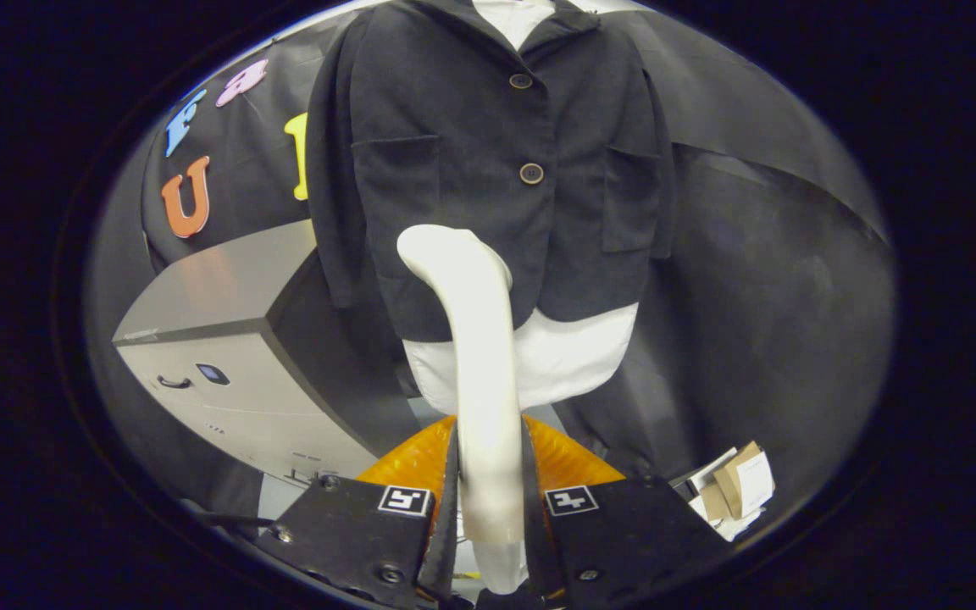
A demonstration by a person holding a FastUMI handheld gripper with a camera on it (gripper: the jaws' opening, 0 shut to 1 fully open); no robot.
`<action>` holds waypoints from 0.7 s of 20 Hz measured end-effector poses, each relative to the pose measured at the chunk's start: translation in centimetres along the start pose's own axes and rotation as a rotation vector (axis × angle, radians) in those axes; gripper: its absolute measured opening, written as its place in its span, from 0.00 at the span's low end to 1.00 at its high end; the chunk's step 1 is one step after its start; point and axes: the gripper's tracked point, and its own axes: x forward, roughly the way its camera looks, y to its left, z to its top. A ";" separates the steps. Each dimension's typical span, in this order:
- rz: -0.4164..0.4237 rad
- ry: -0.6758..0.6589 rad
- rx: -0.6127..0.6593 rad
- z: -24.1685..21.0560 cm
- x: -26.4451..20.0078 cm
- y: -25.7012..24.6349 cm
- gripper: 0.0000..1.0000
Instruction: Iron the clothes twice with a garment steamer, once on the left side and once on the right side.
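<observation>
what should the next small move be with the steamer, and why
Probably ease the steamer forward and up along the dark jacket. The gripper is shut on the steamer's handle, and its head sits low on the jacket, beside the lower button, near the hem.

Gripper: two flat, angular finger plates w/ visible screw heads near lower edges. Each plate carries one square b/w fiducial marker at its inner top corner.

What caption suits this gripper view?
Gripper shut on a white garment steamer, its head raised against the dark jacket's lower front.
</observation>
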 end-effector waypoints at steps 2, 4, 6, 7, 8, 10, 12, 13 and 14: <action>-0.004 -0.002 0.024 -0.2 -0.1 -0.2 0.36; -0.007 0.002 0.060 -0.4 -0.7 -0.6 0.36; -0.018 -0.003 0.092 -0.6 -1.8 -1.9 0.36; -0.026 -0.005 0.105 -0.7 -2.4 -2.6 0.36; -0.032 -0.007 0.121 -0.8 -3.0 -3.4 0.36; -0.042 -0.012 0.160 -1.1 -4.2 -5.2 0.36; -0.061 -0.025 0.187 -0.9 -5.5 -7.2 0.36; -0.067 -0.037 0.199 -0.6 -6.2 -8.2 0.36; -0.068 -0.050 0.211 -0.2 -6.8 -9.0 0.36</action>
